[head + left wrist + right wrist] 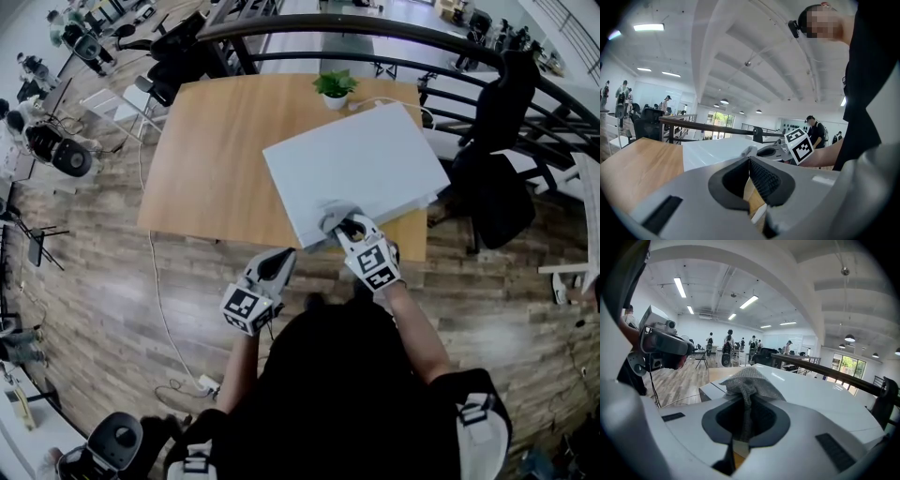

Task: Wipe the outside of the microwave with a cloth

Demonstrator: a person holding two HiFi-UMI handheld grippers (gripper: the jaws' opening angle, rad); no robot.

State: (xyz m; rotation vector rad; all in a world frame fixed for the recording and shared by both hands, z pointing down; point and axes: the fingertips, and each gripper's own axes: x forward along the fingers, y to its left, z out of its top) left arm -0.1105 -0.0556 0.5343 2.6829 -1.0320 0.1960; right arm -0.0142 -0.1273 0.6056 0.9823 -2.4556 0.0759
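Note:
A white microwave point(361, 169) sits on the wooden table point(216, 159), seen from above. My right gripper point(349, 225) is shut on a grey cloth point(333, 216) and holds it against the microwave's top near its front edge. In the right gripper view the cloth point(749, 380) bunches between the jaws and spreads onto the white top point(820, 394). My left gripper point(273, 267) hangs in front of the table, off the microwave, its jaws closed together with nothing between them. The left gripper view shows the microwave top point(719, 150) and the right gripper's marker cube point(800, 145).
A small potted plant point(334, 86) stands at the table's far edge. A black railing point(394, 28) curves behind the table, and a black office chair point(497, 178) stands to the right. A white cable point(159, 309) runs across the wooden floor to a power strip point(208, 383).

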